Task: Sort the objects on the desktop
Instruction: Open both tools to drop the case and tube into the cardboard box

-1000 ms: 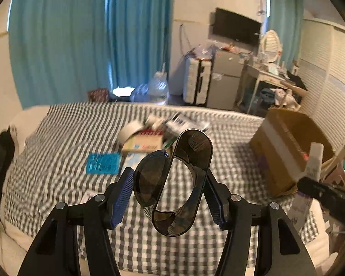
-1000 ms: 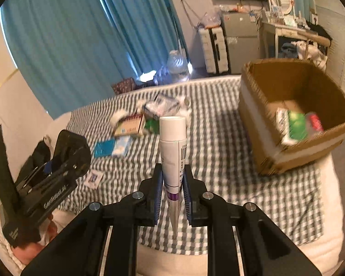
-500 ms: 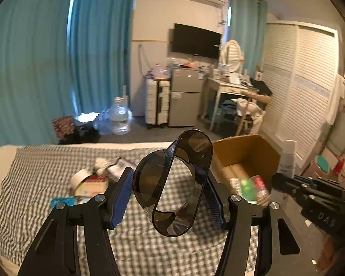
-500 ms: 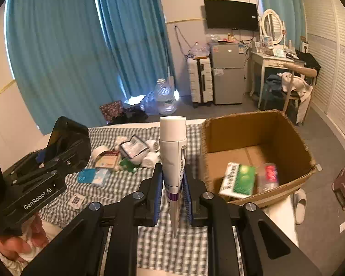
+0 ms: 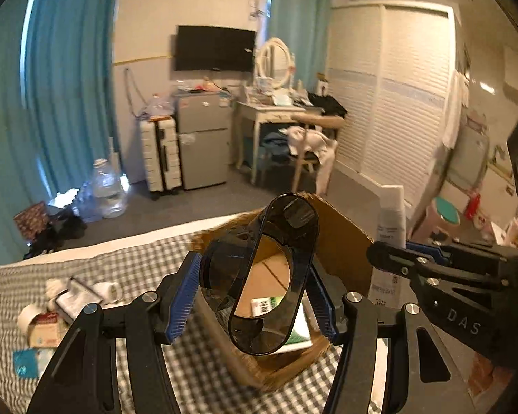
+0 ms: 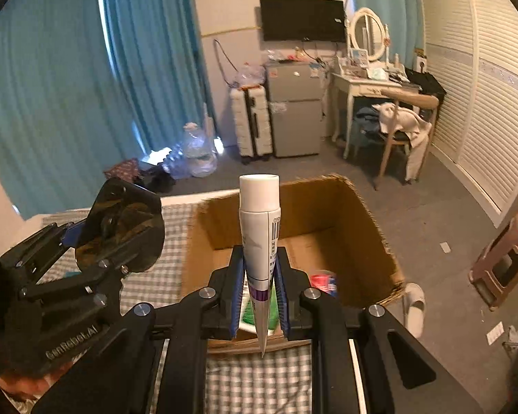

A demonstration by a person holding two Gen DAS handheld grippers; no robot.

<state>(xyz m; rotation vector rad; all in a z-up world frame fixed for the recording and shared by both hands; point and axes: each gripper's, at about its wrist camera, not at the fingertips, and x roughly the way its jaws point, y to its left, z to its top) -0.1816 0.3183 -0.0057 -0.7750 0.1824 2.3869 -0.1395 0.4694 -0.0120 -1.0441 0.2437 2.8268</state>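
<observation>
Both hands have swung from the cluttered middle of the bed toward the cardboard box (image 6: pixel 328 220), which now lies right under them. The left gripper (image 5: pixel 255 296) has its fingers closed around dark sunglasses (image 5: pixel 259 276), held across the folded frame. I judge them light, smooth and easy to scratch, so the frame is the better place to hold, not the lenses. The right gripper (image 6: pixel 259 293) pinches a white tube (image 6: pixel 260 234) near its crimped end, cap up; it looks soft and may squeeze or tilt. The box mouth is wide and open, only a green packet (image 5: pixel 295 327) inside. The two grippers are near each other.
</observation>
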